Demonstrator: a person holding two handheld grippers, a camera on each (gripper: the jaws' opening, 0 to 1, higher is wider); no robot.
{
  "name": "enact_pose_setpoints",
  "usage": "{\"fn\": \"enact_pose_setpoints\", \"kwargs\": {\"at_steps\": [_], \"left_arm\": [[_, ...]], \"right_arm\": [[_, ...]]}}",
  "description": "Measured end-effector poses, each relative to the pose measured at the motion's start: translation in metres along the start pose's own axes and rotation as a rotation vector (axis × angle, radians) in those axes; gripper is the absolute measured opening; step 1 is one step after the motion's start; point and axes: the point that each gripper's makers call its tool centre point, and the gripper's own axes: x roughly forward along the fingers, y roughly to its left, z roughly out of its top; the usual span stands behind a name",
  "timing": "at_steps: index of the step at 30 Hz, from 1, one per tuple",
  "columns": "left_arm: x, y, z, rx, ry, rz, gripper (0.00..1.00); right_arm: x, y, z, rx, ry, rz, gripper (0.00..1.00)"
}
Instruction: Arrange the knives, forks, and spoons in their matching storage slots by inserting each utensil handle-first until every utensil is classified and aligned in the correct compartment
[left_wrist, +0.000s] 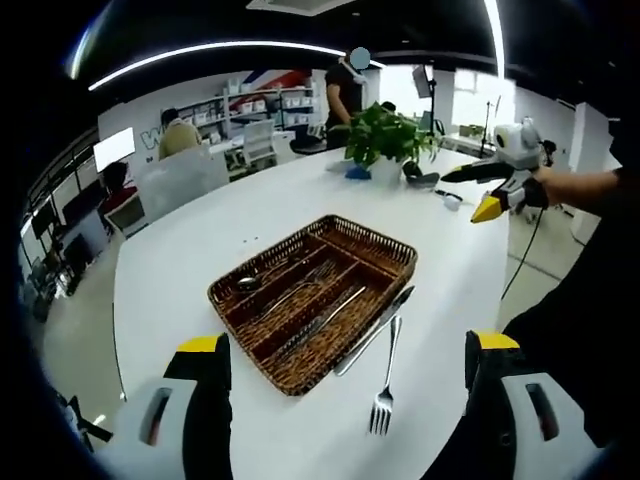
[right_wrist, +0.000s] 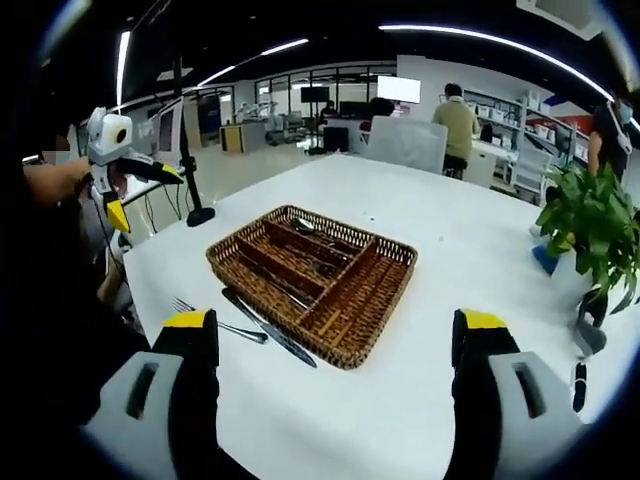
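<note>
A brown wicker cutlery basket (left_wrist: 370, 232) with long slots sits mid-table. It holds a spoon (left_wrist: 250, 282), forks (left_wrist: 305, 283) and a knife (left_wrist: 322, 325), each in a separate slot. Outside it, a knife (left_wrist: 375, 330) lies against the near rim and a fork (left_wrist: 385, 385) rests on the table beside it. My left gripper (left_wrist: 345, 370) hovers open in front of these two. The right gripper (left_wrist: 470, 192) is held open off the table's far right. In the right gripper view, the basket (right_wrist: 345, 228), loose knife (right_wrist: 268, 328) and fork (right_wrist: 220, 322) lie ahead of my open right gripper (right_wrist: 335, 350); the left gripper (right_wrist: 147, 198) is raised at left, open.
The table is white and oval (left_wrist: 200, 260). A potted plant (left_wrist: 385, 135) stands at its far end with small dark items beside it (left_wrist: 420, 177). People sit and stand by the desks beyond. A lamp stand (right_wrist: 200, 215) is on the floor past the table edge.
</note>
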Motion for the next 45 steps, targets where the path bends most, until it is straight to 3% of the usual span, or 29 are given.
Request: {"fn": "enact_pose_setpoints", "kwargs": {"at_steps": [4, 14, 16, 24, 31, 37, 43, 45], "left_arm": [[0.004, -0.001, -0.001, -0.001, 0.001, -0.014, 0.99], [0.025, -0.007, -0.020, 0.044, 0.073, -0.052, 0.93], [0.027, -0.007, -0.021, 0.073, 0.068, -0.038, 0.92], [0.038, -0.011, -0.024, 0.058, 0.058, -0.067, 0.91], [0.055, -0.031, -0.042, 0.028, 0.112, -0.158, 0.92], [0.066, -0.033, -0.058, 0.069, 0.158, -0.142, 0.92], [0.076, -0.033, -0.069, 0.094, 0.187, -0.151, 0.86], [0.081, -0.031, -0.074, 0.070, 0.200, -0.149, 0.79]], "right_arm": [[0.002, 0.001, 0.000, -0.003, 0.000, 0.001, 1.00], [0.002, 0.000, -0.006, 0.008, 0.019, -0.003, 1.00], [0.001, -0.001, -0.006, 0.014, 0.016, -0.005, 1.00], [-0.001, -0.003, -0.011, 0.026, 0.021, -0.012, 1.00], [-0.002, -0.003, -0.012, 0.031, 0.020, -0.012, 1.00], [-0.005, -0.003, -0.017, 0.031, 0.027, -0.008, 1.00], [-0.005, -0.004, -0.021, 0.012, 0.040, -0.011, 1.00], [-0.005, -0.002, -0.020, 0.015, 0.038, -0.010, 1.00]]}}
